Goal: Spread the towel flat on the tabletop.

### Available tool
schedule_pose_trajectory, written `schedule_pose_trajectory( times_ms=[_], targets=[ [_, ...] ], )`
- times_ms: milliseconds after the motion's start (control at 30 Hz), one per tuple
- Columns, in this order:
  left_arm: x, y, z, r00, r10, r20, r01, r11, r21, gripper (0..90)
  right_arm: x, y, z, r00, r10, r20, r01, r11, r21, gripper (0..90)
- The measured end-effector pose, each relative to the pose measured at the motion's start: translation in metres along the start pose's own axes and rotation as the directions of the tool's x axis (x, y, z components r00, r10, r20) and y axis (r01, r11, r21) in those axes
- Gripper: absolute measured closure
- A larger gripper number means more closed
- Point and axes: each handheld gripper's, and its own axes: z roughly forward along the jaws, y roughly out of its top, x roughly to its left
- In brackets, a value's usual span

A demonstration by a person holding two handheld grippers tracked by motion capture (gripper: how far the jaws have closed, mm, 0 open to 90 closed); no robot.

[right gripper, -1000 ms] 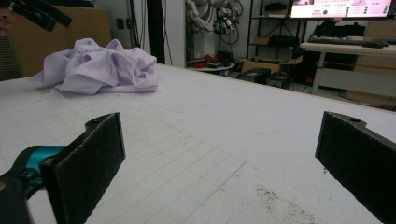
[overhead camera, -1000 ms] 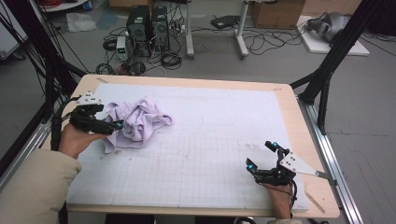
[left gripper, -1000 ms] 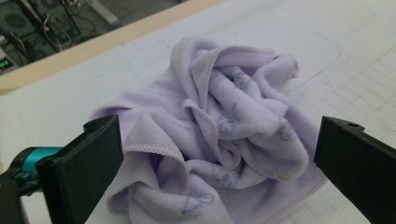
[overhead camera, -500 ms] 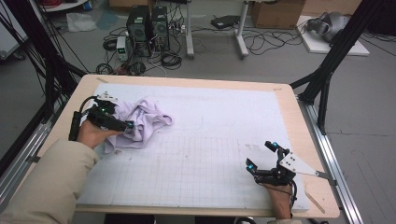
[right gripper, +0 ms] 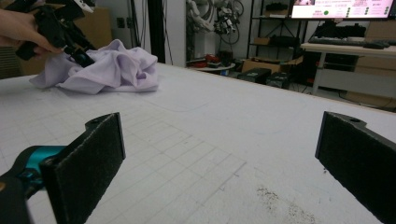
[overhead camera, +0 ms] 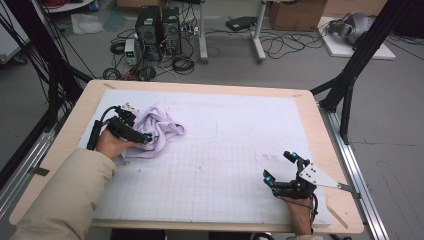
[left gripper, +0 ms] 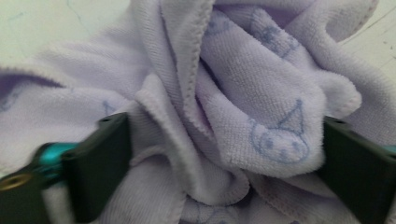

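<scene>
Lilac terry cloth [left gripper: 219,107] bunches up between the two black jaws of the left gripper [overhead camera: 134,134], its folds heaped in the gap; the jaws have just been closing in on it, though they stand wide and I cannot tell whether the pads press it yet. In the high view the cloth lies crumpled at the upper left of the white gridded mat [overhead camera: 235,165]. There is one cloth and two grippers. Small blue cartoon faces are printed on its soft pile, and a stitched hem curls through the folds. The right gripper [overhead camera: 282,167] rests at the lower right, jaws wide apart over bare mat.
</scene>
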Motion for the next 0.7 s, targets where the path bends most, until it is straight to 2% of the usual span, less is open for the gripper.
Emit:
schedule_pose_trajectory(
  times_ms=[67, 100, 200, 267, 300, 400, 467, 567, 700],
  targets=[
    [0.001, 0.0, 0.001, 0.9999, -0.012, 0.007, 0.012, 0.9999, 0.002, 23.3, 0.0, 0.0, 0.0, 1.0, -0.001, 0.0, 0.001, 1.0, 0.0, 0.5],
    [0.001, 0.0, 0.001, 1.0, -0.003, 0.006, 0.003, 1.0, 0.005, 27.6, 0.0, 0.0, 0.0, 1.0, -0.001, 0.0, 0.001, 1.0, 0.001, 0.5],
    [0.001, -0.001, 0.0, 0.9997, -0.002, 0.024, 0.002, 1.0, 0.005, 48.2, 0.0, 0.0, 0.0, 1.0, 0.0, 0.0, 0.0, 1.0, 0.001, 0.5],
    [0.0, 0.0, 0.0, 0.9996, -0.024, 0.016, 0.024, 0.9994, 0.025, 59.9, 0.0, 0.0, 0.0, 1.0, 0.0, 0.0, 0.0, 1.0, 0.001, 0.5],
    [-0.002, 0.0, 0.0, 0.9994, -0.033, 0.009, 0.033, 0.9992, 0.025, 62.7, 0.0, 0.0, 0.0, 1.0, 0.0, 0.0, 0.0, 1.0, 0.002, 0.5],
    [-0.005, 0.002, -0.002, 0.9999, -0.016, -0.002, 0.016, 0.9994, 0.03, 68.0, 0.0, 0.0, 0.0, 1.0, -0.001, 0.0, 0.001, 1.0, 0.002, 0.5],
    [-0.006, 0.003, -0.006, 0.9997, -0.023, -0.008, 0.023, 0.9995, 0.022, 69.7, 0.0, 0.0, 0.0, 1.0, 0.0, 0.0, 0.0, 1.0, 0.001, 0.5],
    [-0.012, 0.006, -0.015, 0.9998, -0.017, -0.005, 0.017, 0.9998, -0.013, 70.7, 0.0, 0.0, 0.0, 1.0, -0.001, 0.0, 0.001, 1.0, 0.002, 0.5],
    [-0.02, 0.013, -0.03, 0.9994, -0.006, 0.034, 0.009, 0.9968, -0.079, 70.7, 0.0, 0.0, 0.0, 1.0, 0.001, 0.001, -0.001, 1.0, 0.001, 0.5]
  ],
)
